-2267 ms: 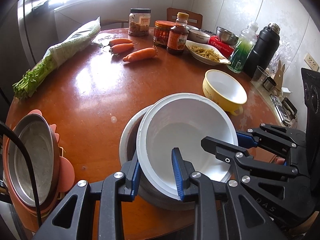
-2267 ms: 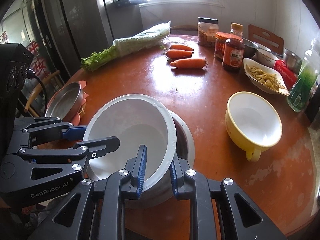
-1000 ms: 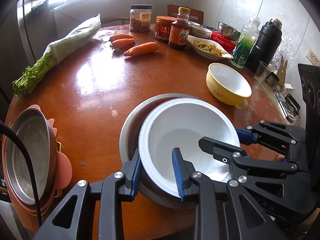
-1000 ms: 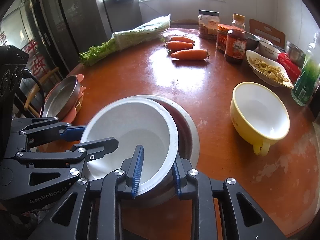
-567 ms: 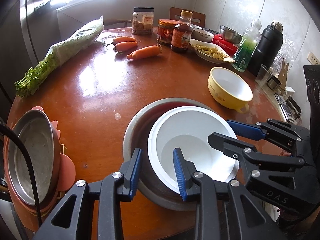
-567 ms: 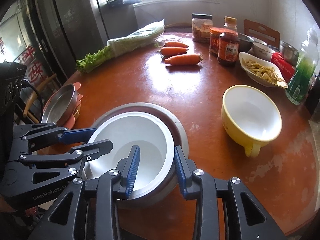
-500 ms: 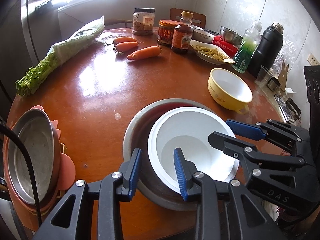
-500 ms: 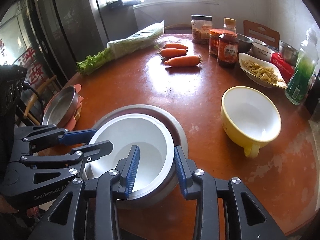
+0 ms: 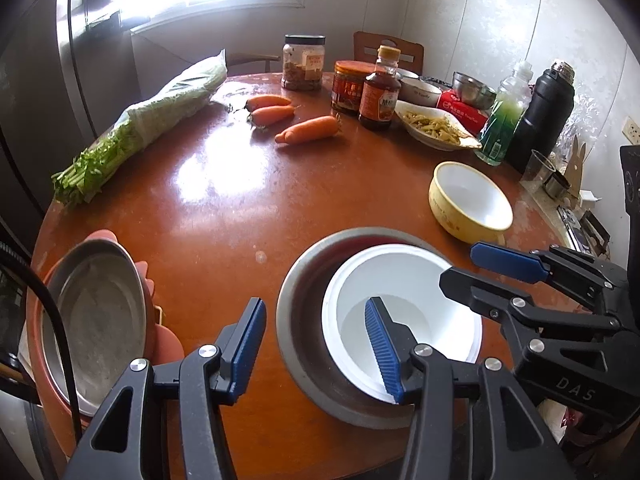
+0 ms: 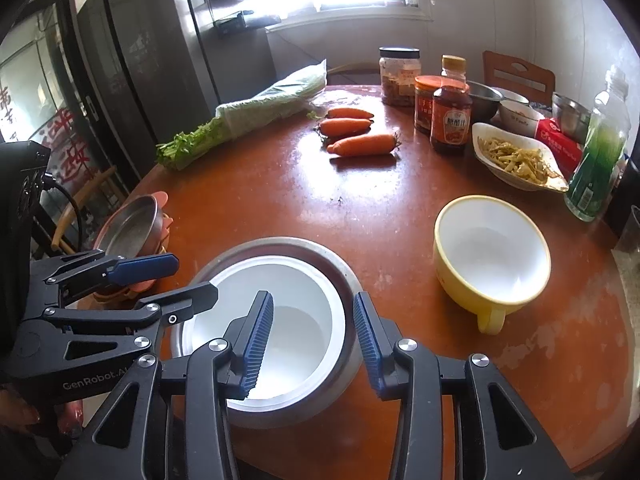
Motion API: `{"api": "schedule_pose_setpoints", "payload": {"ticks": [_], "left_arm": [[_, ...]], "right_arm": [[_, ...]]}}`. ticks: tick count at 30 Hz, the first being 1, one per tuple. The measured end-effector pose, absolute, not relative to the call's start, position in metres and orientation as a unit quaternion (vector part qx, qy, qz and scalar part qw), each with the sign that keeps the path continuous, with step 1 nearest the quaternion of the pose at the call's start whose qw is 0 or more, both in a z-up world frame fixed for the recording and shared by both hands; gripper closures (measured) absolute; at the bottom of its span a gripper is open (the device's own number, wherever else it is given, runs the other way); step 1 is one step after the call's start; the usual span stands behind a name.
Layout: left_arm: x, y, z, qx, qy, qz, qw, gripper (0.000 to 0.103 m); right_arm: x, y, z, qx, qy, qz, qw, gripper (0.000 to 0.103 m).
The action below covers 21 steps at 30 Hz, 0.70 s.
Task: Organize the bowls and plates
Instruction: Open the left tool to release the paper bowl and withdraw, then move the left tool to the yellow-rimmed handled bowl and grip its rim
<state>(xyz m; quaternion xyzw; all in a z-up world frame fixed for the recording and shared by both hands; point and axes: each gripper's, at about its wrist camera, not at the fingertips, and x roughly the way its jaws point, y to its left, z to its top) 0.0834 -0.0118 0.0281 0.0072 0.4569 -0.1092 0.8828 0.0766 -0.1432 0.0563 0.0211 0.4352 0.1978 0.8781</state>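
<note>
A white bowl (image 9: 404, 304) (image 10: 280, 280) rests nested inside a wider steel bowl (image 9: 304, 300) (image 10: 324, 254) at the near edge of the round table (image 9: 224, 216). My left gripper (image 9: 316, 346) (image 10: 196, 276) straddles the left rims of both bowls. Its jaws are opening and its pads (image 9: 250, 340) touch nothing. My right gripper (image 10: 313, 338) (image 9: 458, 264) straddles the right rims the same way, jaws opening, pads (image 10: 366, 338) off the bowls. A yellow bowl (image 9: 472, 200) (image 10: 494, 248) stands empty to the right.
A steel plate (image 9: 92, 320) (image 10: 134, 220) lies on pink plates at the table's left edge. Farther back are three carrots (image 9: 308, 130), wrapped celery (image 9: 160, 108), jars, a sauce bottle (image 9: 380, 92), a dish of food (image 9: 436, 128), a green bottle (image 9: 502, 120) and a black flask (image 9: 548, 112).
The white bowl, first held tilted by both grippers, has come down level inside the steel bowl. Both grippers have let go of its rim and their jaws have widened.
</note>
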Motion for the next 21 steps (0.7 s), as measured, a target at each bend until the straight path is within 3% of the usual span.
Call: {"api": "schedule_pose_setpoints", "payload": {"ticks": [21], "left_arm": [[0.108, -0.057, 0.055, 0.032, 0.438, -0.14, 0.887, 0.049]], "right_arm": [[0.081, -0.212, 0.08, 0.057, 0.403, 0.133, 0.904, 0.056]]}}
